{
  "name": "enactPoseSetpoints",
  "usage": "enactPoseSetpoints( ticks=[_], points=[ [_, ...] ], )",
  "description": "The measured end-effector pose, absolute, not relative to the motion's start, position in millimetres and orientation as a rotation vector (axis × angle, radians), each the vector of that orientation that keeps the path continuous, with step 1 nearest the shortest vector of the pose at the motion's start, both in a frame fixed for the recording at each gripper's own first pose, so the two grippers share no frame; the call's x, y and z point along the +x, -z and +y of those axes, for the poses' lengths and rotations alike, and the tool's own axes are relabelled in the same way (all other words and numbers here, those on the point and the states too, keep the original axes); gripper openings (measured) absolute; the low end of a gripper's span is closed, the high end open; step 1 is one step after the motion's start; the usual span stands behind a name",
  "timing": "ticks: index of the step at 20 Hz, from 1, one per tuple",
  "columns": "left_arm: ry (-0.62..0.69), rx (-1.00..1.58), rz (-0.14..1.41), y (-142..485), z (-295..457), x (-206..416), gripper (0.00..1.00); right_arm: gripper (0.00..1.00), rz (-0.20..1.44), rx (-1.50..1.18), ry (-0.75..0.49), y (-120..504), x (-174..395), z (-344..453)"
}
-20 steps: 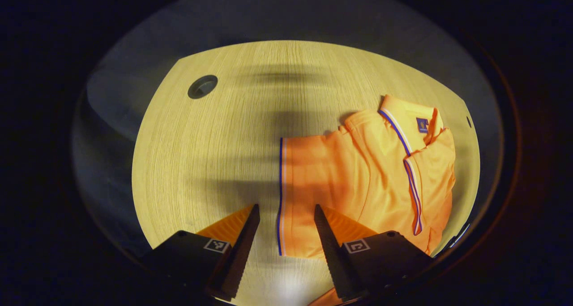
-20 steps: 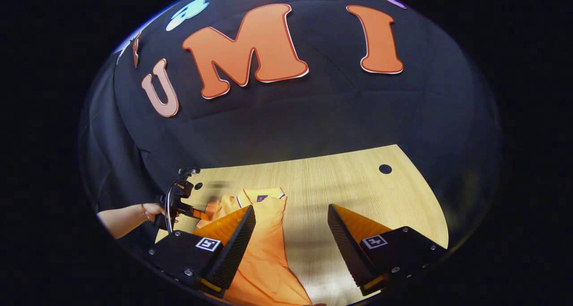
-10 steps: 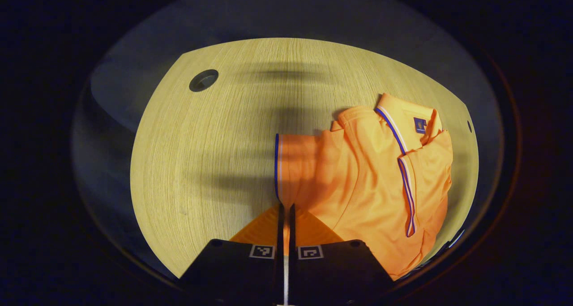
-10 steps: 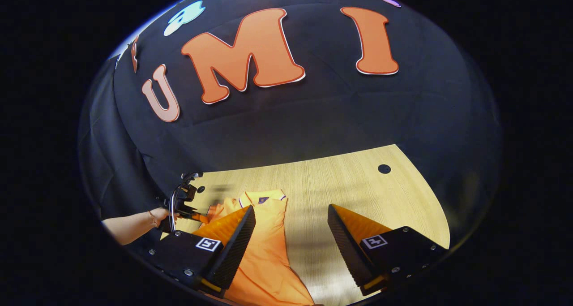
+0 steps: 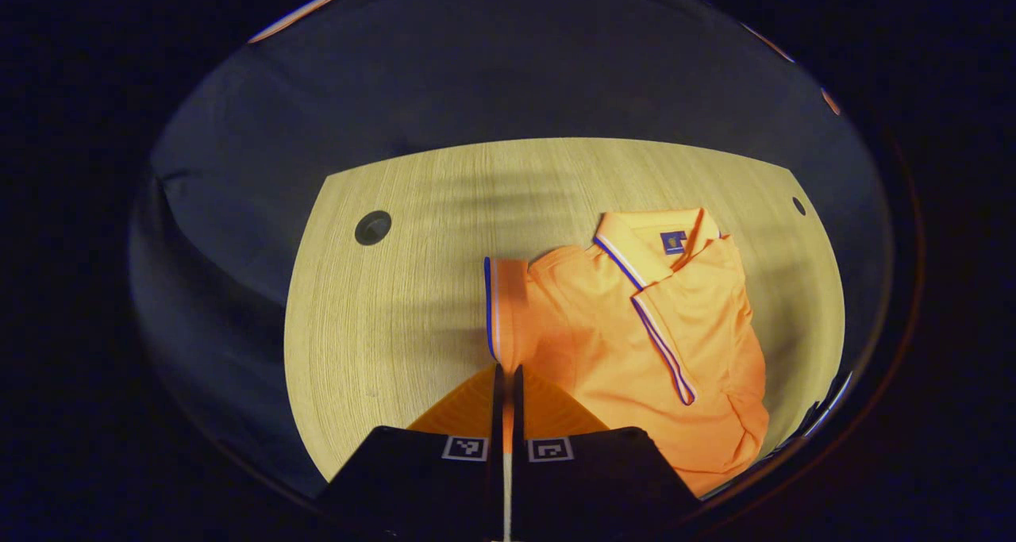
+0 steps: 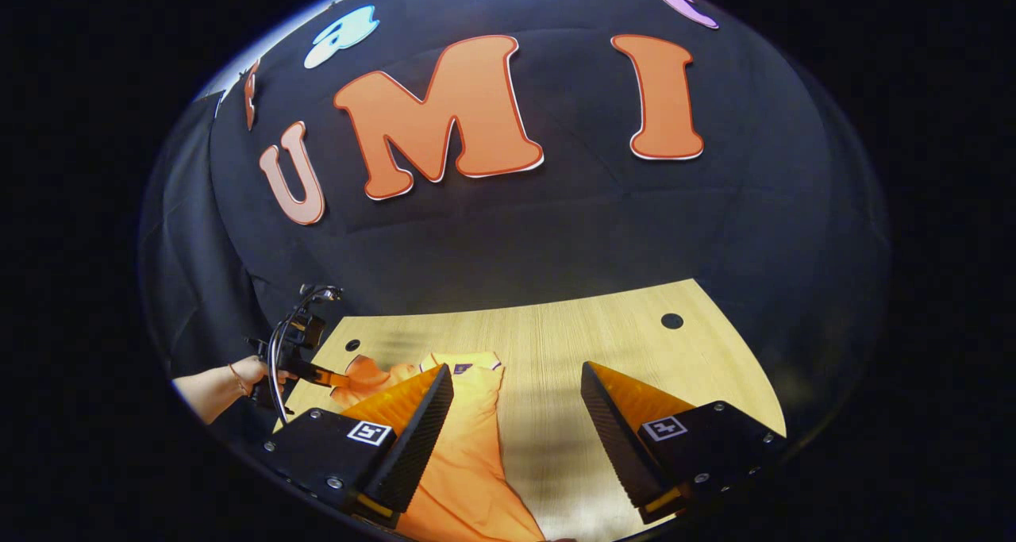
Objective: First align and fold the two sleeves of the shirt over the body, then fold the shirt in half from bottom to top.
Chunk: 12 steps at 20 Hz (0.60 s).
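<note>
On wooden table [image 5: 381, 320], left gripper [image 5: 506, 367] fingers pinching sleeve [image 5: 508, 312], right gripper [image 6: 516, 403] fingers apart, empty

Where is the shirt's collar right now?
In the left gripper view the collar lies at the far end of the orange shirt, right of the table's round hole.

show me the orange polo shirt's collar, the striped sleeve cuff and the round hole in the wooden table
orange polo shirt's collar [image 5: 647, 244]: left gripper view, on the flat collar band beside the label.
striped sleeve cuff [image 5: 492, 308]: left gripper view, on the blue and white edge stripe.
round hole in the wooden table [image 5: 373, 228]: left gripper view, at the hole's dark middle.
</note>
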<state>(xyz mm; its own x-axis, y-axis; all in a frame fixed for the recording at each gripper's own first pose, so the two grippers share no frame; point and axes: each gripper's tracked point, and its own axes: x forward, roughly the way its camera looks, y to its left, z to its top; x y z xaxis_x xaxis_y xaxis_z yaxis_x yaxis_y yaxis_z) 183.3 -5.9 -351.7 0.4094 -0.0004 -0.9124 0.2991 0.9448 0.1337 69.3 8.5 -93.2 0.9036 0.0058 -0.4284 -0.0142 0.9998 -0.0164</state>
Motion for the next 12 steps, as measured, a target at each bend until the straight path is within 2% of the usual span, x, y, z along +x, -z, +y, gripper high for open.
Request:
enactPoseSetpoints(
  ticks=[5,12],
  points=[
    [0.272,0.341,1.106,334,-57,175,0.04,0.99,0.416,-0.017,-0.025,81,63,7],
    [0.366,0.391,1.13,355,-135,152,0.04,0.99,0.414,-0.023,-0.001,80,52,-15]
  ],
)
